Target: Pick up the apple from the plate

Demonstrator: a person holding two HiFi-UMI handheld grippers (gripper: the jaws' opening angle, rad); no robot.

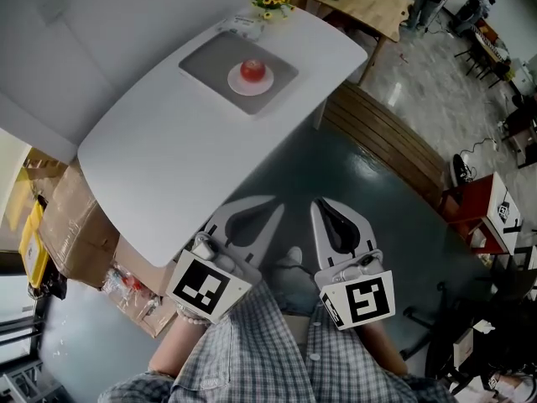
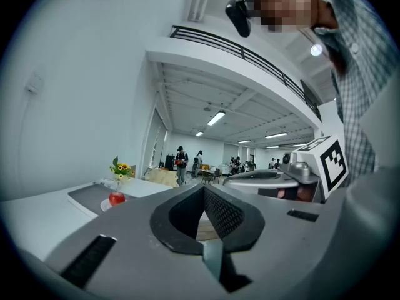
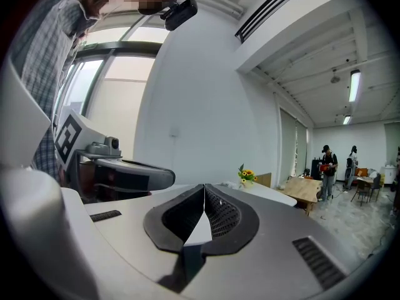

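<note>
Open-plan office or lab — strip lights (image 2: 216, 117), wooden worktable (image 1: 369, 2), people.

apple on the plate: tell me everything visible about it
The apple is small, round and red, with a paler patch on top; no stem can be made out. It looks whole. It sits near the middle of a pale round plate, which lies on a grey mat at the far end of the white table. Only the plate touches it.

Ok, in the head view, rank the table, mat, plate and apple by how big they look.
Largest to smallest:
table
mat
plate
apple
Each rests on the one before, so nearness doesn't muddle it.
</note>
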